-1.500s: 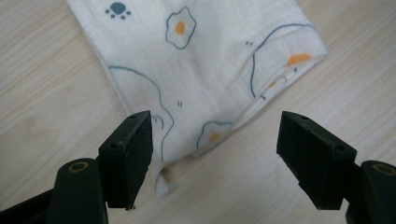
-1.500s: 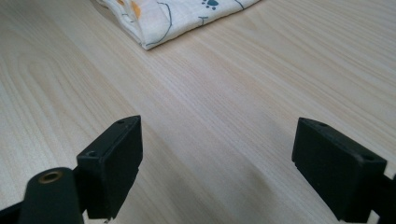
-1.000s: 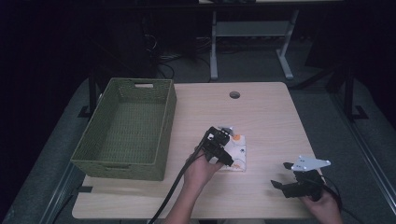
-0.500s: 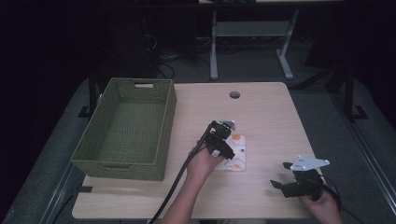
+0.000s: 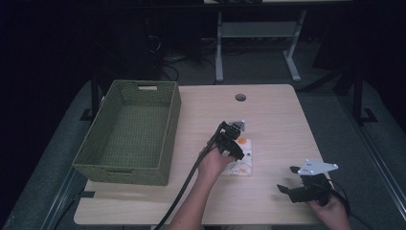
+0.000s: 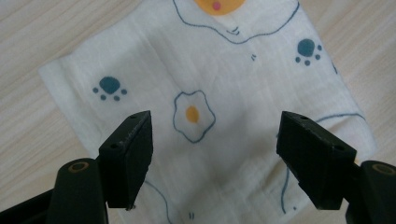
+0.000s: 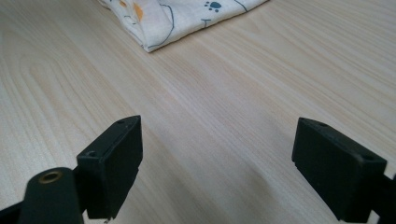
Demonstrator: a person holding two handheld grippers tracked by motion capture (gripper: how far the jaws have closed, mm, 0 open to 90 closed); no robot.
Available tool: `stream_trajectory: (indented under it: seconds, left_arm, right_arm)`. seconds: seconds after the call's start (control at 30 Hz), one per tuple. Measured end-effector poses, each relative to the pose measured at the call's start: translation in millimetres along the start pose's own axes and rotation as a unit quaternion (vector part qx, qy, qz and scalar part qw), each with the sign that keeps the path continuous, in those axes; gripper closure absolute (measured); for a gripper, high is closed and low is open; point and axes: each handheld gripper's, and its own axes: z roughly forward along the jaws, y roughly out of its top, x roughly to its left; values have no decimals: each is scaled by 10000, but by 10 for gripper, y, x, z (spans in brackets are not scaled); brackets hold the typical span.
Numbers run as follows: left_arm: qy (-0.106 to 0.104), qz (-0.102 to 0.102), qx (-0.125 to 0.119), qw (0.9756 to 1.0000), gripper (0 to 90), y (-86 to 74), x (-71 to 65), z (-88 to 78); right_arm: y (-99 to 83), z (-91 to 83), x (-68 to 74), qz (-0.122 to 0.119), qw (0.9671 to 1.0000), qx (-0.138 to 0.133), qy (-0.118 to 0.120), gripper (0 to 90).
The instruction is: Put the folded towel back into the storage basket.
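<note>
A folded white cloth printed with blue paw marks and fried eggs lies flat on the wooden table, right of centre. My left gripper hovers just above it, pointing down, jaws open; in the left gripper view the cloth spreads beneath the open left gripper. My right gripper rests low near the table's front right, open with nothing between its jaws. In the right gripper view the open right gripper faces bare wood, with the cloth's folded edge farther off.
A green woven basket stands empty on the left half of the table. A round cable hole sits near the far edge. Table legs and cables stand on the dark floor behind.
My left gripper has moved a little away from the person and to the right over the cloth. The right gripper has stayed put.
</note>
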Motion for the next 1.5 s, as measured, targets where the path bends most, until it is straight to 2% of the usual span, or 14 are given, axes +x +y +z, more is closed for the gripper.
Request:
stream_trajectory:
  seconds: [0.3,0.43,0.67,0.93,0.97,1.0,1.17,1.37,1.5]
  left_arm:
    - [-85,-94,268,9996,304,68,32,185]
    - [-81,-133,227,9996,315,77,37,196]
    - [38,-56,210,9998,386,78,30,202]
    - [99,35,37,9999,561,41,44,179]
    - [108,22,6,9999,561,34,52,177]
    - [109,35,-5,9999,613,28,61,174]
    - [133,111,-7,9998,701,11,89,164]
    - [118,203,10,9997,771,3,102,160]
    - [21,207,30,9998,788,-5,141,151]
  right_arm:
    - [-5,-13,-16,-14,10000,-30,-15,160]
    - [-4,-13,-18,-16,10000,-36,-16,160]
    - [0,-12,-7,-8,10000,-26,-13,160]
    - [5,-9,7,-15,10000,-33,-5,160]
    - [6,-9,10,-6,10000,-31,-12,160]
    - [10,-10,15,-10,10000,-28,-10,160]
    - [11,-7,19,-21,10000,-22,-8,160]
    - [7,-9,13,-18,10000,-30,-14,160]
    - [5,-10,12,-18,10000,-33,-20,160]
